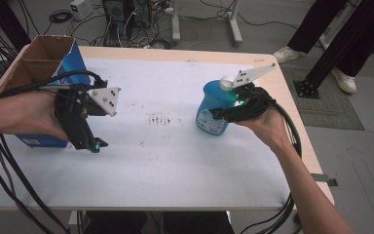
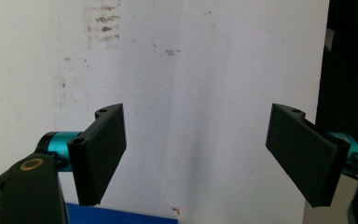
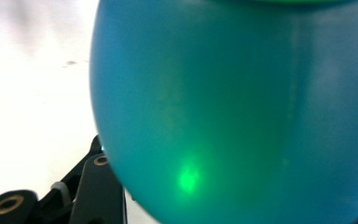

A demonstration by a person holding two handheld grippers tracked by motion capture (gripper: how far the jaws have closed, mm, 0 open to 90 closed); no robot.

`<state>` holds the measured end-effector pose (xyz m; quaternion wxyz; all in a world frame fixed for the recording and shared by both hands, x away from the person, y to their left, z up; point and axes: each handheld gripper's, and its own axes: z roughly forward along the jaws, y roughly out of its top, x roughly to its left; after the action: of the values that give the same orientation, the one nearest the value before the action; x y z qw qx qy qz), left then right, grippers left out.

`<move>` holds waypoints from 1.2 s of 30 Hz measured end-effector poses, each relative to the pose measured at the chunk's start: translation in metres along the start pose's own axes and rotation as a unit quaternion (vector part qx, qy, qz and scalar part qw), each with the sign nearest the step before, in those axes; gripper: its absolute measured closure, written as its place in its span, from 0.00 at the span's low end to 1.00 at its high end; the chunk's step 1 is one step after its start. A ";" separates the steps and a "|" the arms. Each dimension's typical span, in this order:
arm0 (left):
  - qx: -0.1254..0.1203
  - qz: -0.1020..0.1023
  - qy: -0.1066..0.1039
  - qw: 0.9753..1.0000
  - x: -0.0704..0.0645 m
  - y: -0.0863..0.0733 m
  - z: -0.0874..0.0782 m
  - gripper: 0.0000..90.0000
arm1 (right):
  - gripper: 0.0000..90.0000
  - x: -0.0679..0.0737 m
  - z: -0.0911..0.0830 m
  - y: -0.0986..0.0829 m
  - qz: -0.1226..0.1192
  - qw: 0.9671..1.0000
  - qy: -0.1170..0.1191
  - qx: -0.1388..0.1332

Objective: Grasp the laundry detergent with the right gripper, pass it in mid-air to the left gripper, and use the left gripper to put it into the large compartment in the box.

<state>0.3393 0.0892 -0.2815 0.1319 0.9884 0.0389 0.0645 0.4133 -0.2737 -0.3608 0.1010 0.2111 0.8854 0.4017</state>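
The right gripper clasped the blue plastic bottle mid-body — smooth, rounded, likely slippery; the left gripper gaped wide, empty.

A box is sitting at the tabletop's far left corner, with the left tool hovering just in front of it. A bottle is standing well apart toward the right, the right tool pressing against it.
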 end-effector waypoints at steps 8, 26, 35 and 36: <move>-0.028 -0.003 0.015 0.999 0.014 0.012 -0.027 0.22 | 0.53 0.020 0.001 0.017 -0.054 0.997 0.063 -0.004; -0.082 -0.032 0.005 0.996 0.025 0.061 -0.041 0.22 | 0.52 0.076 0.034 0.082 -0.154 0.976 0.156 0.008; -0.076 -0.034 -0.003 0.997 0.024 0.074 -0.028 0.21 | 0.52 0.086 0.048 0.092 -0.166 0.971 0.170 0.006; -0.075 -0.034 -0.003 0.997 0.023 0.075 -0.026 0.21 | 0.52 0.087 0.049 0.093 -0.165 0.971 0.172 0.006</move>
<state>0.3632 0.0259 -0.2339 0.2082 0.9740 0.0669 0.0597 0.3799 -0.1466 -0.3239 0.0108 -0.0093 0.9146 0.4042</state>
